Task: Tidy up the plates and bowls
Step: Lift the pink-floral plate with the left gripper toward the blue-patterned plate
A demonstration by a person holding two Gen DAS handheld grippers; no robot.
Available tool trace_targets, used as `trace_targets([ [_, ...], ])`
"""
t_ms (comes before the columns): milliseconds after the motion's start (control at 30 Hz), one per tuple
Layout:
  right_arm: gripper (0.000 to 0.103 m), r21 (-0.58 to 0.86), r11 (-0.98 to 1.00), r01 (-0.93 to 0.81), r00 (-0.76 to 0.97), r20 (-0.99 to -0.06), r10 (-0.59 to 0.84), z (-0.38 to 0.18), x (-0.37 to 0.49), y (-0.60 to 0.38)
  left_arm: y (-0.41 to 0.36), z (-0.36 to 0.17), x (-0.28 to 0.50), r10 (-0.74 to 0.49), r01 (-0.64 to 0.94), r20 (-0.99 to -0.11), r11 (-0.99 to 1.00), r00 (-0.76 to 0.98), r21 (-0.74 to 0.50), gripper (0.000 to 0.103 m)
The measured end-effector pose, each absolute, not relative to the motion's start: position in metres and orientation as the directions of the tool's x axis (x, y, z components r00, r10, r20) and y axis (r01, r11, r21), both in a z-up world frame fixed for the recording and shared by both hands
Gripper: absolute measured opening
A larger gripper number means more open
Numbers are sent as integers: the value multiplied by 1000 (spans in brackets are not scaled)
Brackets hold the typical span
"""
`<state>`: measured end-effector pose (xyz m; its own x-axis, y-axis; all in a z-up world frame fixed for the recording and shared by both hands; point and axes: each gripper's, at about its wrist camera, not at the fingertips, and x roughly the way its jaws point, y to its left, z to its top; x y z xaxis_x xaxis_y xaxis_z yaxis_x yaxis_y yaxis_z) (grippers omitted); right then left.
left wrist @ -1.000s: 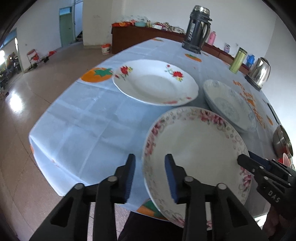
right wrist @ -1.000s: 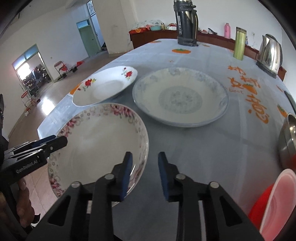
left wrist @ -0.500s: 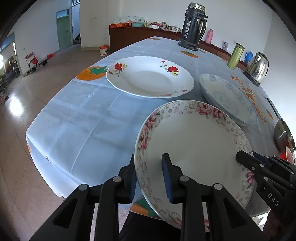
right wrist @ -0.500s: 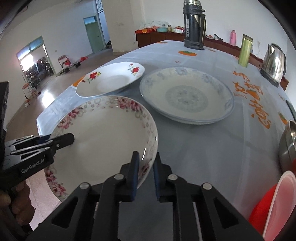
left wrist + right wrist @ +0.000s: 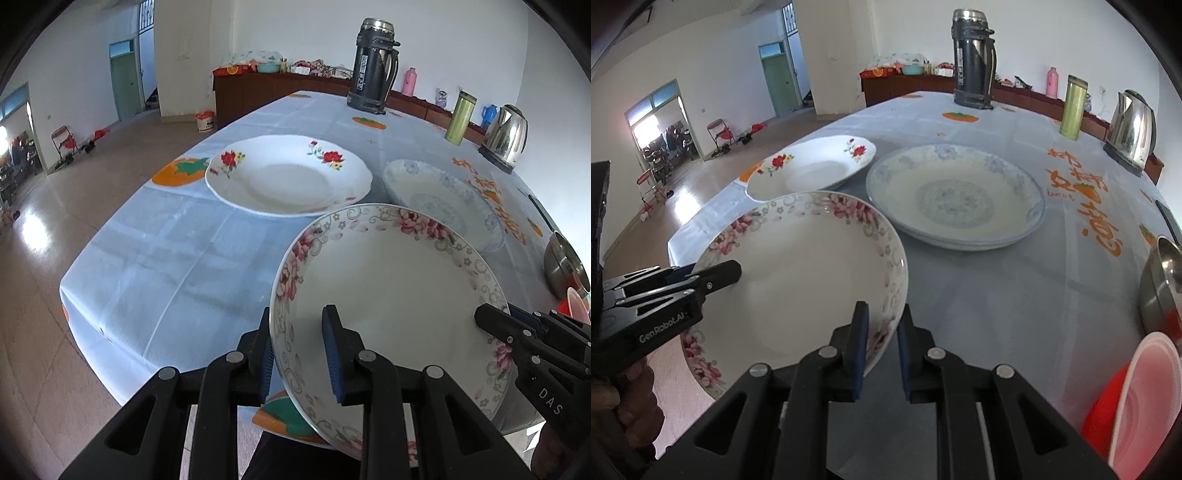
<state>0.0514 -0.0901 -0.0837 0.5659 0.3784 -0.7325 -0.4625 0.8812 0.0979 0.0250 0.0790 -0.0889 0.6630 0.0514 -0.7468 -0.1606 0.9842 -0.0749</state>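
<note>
A white plate with a pink-flower rim (image 5: 388, 288) (image 5: 798, 280) hangs tilted just above the near end of the table, held from both sides. My left gripper (image 5: 297, 321) is shut on its left rim, one pad under the rim and one inside. My right gripper (image 5: 882, 314) is shut on the opposite rim. Each gripper shows in the other's view: the right gripper (image 5: 484, 319) and the left gripper (image 5: 733, 269). Beyond it a red-flower plate (image 5: 288, 177) (image 5: 812, 170) and a blue-patterned plate (image 5: 443, 199) (image 5: 956, 195) lie flat on the cloth.
A dark thermos (image 5: 373, 66), a green tumbler (image 5: 460, 118) and a steel kettle (image 5: 504, 136) stand at the far end. A steel bowl (image 5: 1160, 284) and a red and pink bowl (image 5: 1137, 398) sit at the right. The table edge (image 5: 74, 295) drops off at the left.
Both grippers went from open around the pink-flower plate's rim to shut on it. The plate has come up off the cloth and tilted.
</note>
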Motion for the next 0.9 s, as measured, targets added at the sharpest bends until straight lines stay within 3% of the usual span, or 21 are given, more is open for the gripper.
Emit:
trace_targets([
  [900,15,62,919,-389,686,-647,334,-56,60,-117,49,-55,57,43,-110,-655,992,754,-62,27],
])
